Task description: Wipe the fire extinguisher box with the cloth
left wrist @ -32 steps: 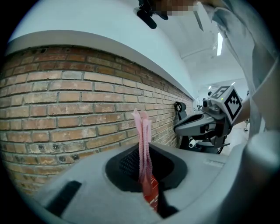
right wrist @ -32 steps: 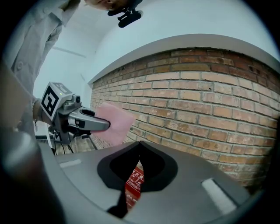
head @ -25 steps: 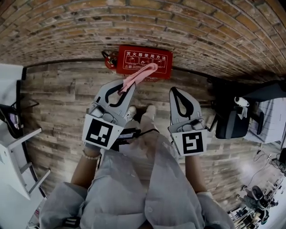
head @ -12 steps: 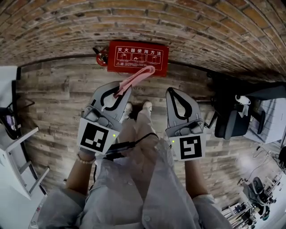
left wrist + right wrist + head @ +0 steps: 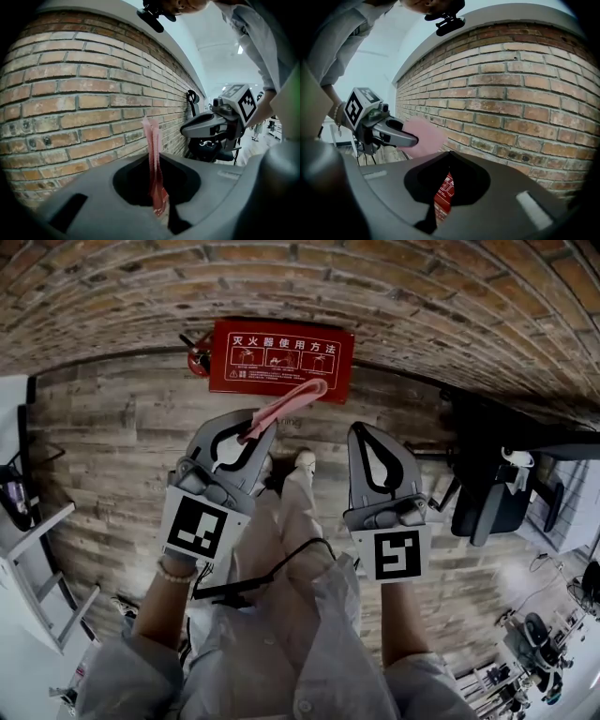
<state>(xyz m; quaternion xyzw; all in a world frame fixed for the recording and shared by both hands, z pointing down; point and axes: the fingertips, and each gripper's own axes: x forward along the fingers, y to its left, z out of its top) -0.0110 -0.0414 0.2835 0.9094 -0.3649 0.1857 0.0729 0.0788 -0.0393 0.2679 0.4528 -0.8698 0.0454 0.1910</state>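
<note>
The red fire extinguisher box (image 5: 281, 360) with white print stands on the wooden floor against the brick wall. My left gripper (image 5: 253, 432) is shut on a pink cloth (image 5: 291, 401), whose free end sticks out toward the box's lower edge, above the floor. In the left gripper view the cloth (image 5: 152, 136) rises as a folded strip from between the jaws, in front of bricks. My right gripper (image 5: 362, 430) hovers beside it, shut and holding nothing. Through the thin slit of its jaws in the right gripper view I see a sliver of the box (image 5: 443, 199).
A red extinguisher (image 5: 199, 354) stands at the box's left end. A black office chair (image 5: 487, 498) and a dark desk lie to the right. A white shelf frame (image 5: 37, 559) is on the left. The person's legs and shoes (image 5: 305, 460) are below the grippers.
The box has grown larger and slid up and left in the head view as the person stepped toward the wall. Both grippers keep their pose, cloth still held.
</note>
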